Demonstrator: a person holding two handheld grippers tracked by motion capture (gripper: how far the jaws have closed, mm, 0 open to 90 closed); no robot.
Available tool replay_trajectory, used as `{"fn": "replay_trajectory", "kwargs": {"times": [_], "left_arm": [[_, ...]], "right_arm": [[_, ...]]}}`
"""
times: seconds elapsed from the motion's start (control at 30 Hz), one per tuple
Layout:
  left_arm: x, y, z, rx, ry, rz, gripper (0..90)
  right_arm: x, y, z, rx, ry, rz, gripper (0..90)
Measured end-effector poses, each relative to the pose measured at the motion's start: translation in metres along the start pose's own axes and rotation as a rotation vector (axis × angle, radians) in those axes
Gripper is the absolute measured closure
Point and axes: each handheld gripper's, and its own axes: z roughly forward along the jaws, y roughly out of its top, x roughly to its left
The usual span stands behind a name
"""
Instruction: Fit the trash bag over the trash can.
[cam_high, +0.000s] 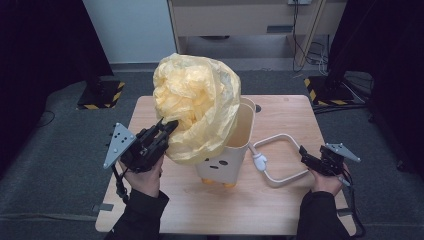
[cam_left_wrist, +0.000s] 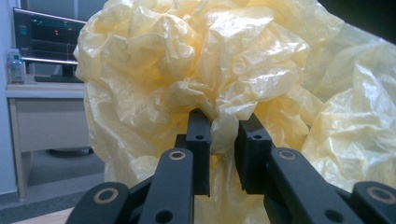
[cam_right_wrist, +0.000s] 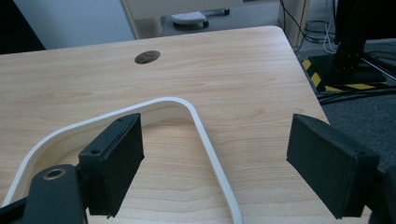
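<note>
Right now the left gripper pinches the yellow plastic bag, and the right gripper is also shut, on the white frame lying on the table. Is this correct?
Not quite. The left gripper does pinch the yellow plastic bag, but the right gripper is open: in the right gripper view its jaws stand wide apart around the white frame, not closed on it.

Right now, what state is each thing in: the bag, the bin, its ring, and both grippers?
Yellow bag: puffed up and crumpled, bulging above the bin, not pushed down inside.
Bin: upright on the table, top open, ring off.
White ring: lying flat on the table beside the bin.
Left gripper: shut on a fold of the yellow bag.
Right gripper: open, holding nothing, one side of the white ring between its jaws.
</note>
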Motion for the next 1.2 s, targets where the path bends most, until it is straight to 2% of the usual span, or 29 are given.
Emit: {"fn": "replay_trajectory", "kwargs": {"times": [0.3, 0.7, 1.0, 1.2], "left_arm": [[-0.011, 0.008, 0.009, 0.02, -0.026, 0.025, 77.0], [-0.024, 0.01, 0.026, 0.047, -0.059, 0.035, 76.0], [-0.027, 0.011, 0.033, 0.055, -0.079, 0.033, 66.1], [-0.028, 0.012, 0.03, 0.043, -0.086, 0.024, 58.6]], "right_arm": [[0.0, 0.0, 0.0, 0.002, 0.0, 0.007, 18.7], [-0.001, 0.0, -0.001, -0.003, -0.003, 0.008, 18.7], [-0.001, 0.0, -0.001, -0.002, 0.0, 0.014, 18.7], [-0.001, 0.0, -0.001, -0.003, -0.002, 0.013, 18.7]]}}
